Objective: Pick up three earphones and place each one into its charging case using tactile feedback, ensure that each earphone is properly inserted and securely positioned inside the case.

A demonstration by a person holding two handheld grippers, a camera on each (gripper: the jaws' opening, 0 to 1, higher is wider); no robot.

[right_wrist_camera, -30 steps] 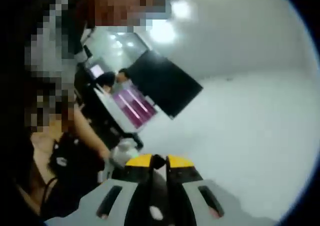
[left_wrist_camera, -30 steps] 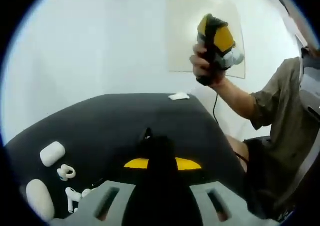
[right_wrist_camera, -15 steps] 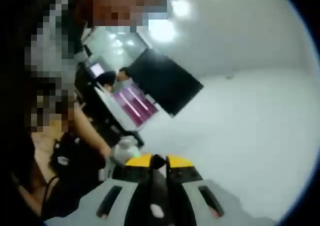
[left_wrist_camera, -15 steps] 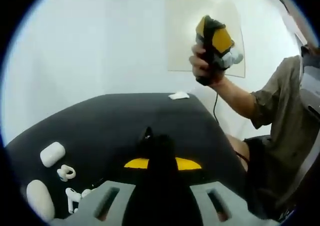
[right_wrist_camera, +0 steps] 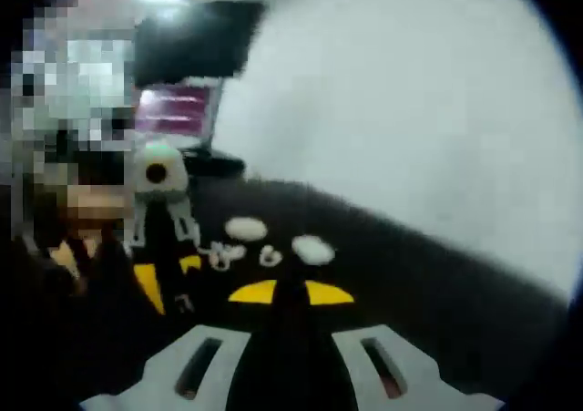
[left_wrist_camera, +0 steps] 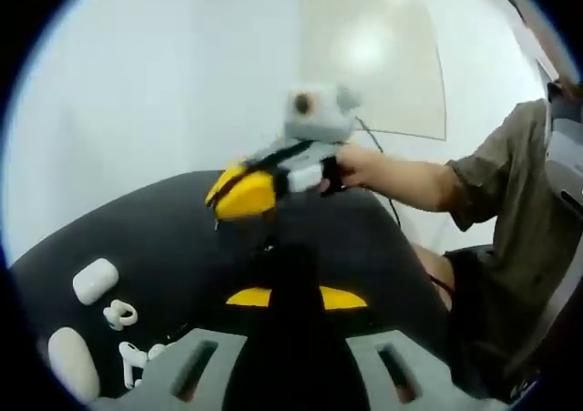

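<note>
Half a second ago the right gripper (left_wrist_camera: 239, 195) was held upright at one o'clock in the left gripper view; now it is swung down over the black table (left_wrist_camera: 164, 229), blurred, at twelve o'clock. Its jaws look pressed together with nothing between them. The left gripper (left_wrist_camera: 293, 294) is likewise closed and empty. Two white cases (left_wrist_camera: 95, 280) and loose earphones (left_wrist_camera: 121, 314) lie at eight o'clock. In the right gripper view they sit just above the right gripper's tips, at twelve o'clock.
</note>
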